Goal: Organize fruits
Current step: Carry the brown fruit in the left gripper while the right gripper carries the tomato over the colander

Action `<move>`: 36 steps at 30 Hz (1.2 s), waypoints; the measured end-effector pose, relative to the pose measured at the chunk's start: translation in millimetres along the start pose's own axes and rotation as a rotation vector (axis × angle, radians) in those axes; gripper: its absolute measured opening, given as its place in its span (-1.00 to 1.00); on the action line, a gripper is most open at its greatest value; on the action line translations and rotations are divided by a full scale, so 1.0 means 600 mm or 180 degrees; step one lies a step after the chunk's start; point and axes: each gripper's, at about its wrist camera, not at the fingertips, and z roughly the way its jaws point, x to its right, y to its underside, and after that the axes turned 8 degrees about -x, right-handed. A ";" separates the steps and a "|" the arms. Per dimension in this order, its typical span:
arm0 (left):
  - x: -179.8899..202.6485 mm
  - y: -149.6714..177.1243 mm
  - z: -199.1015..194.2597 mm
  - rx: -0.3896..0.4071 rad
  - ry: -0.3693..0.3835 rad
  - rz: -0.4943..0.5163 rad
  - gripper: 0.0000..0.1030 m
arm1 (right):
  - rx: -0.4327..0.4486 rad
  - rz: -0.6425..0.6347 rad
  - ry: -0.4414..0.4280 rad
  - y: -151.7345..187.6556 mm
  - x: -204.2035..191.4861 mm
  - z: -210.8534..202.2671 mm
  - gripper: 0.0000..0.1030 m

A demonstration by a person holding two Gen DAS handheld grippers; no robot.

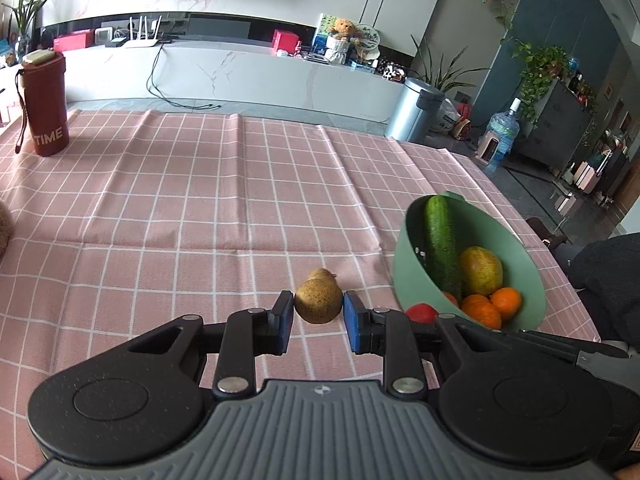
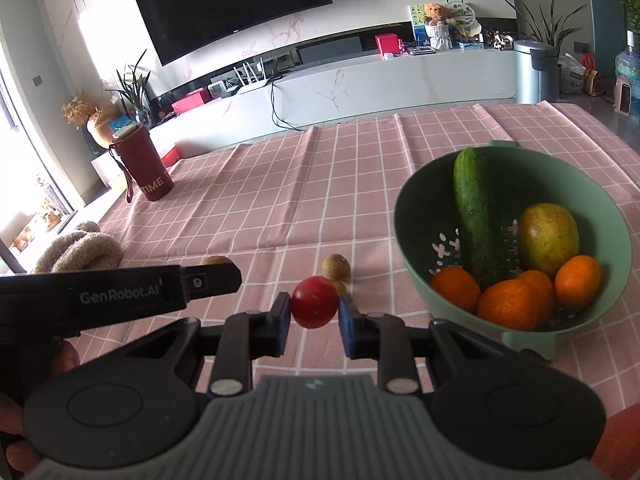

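Observation:
My left gripper (image 1: 319, 322) is shut on a small brown longan (image 1: 319, 300), just above the pink checked cloth. A second longan (image 1: 321, 274) lies right behind it. My right gripper (image 2: 314, 316) is shut on a red cherry tomato (image 2: 314, 302); the tomato also shows in the left wrist view (image 1: 421, 314). More longans (image 2: 336, 266) lie on the cloth beyond it. A green colander bowl (image 2: 412, 216) stands to the right and holds a cucumber (image 2: 478, 216), a mango (image 2: 548, 238) and several oranges (image 2: 508, 304). The bowl also shows in the left wrist view (image 1: 520, 264).
A dark red "TIME" bottle (image 1: 43, 104) stands at the table's far left. A beige knitted bundle (image 2: 78, 248) lies at the left edge. The left gripper's body (image 2: 120, 294) crosses the right wrist view. The table's right edge runs just past the bowl.

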 end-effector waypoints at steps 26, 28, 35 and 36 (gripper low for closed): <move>0.178 -0.092 0.156 -0.0721 0.0129 0.0962 -0.42 | -0.0602 -0.0955 0.0194 -0.117 0.193 -0.041 -0.59; 0.180 -0.088 0.166 -0.0805 0.0085 0.1035 -0.42 | -0.0679 -0.1024 0.0213 -0.123 0.199 -0.018 -0.59; 0.196 -0.089 0.200 -0.1030 -0.0126 0.1308 -0.42 | -0.0877 -0.1134 0.0196 -0.132 0.212 0.032 -0.59; 0.196 -0.090 0.205 -0.1060 -0.0136 0.1341 -0.42 | -0.0905 -0.1163 0.0195 -0.133 0.213 0.036 -0.59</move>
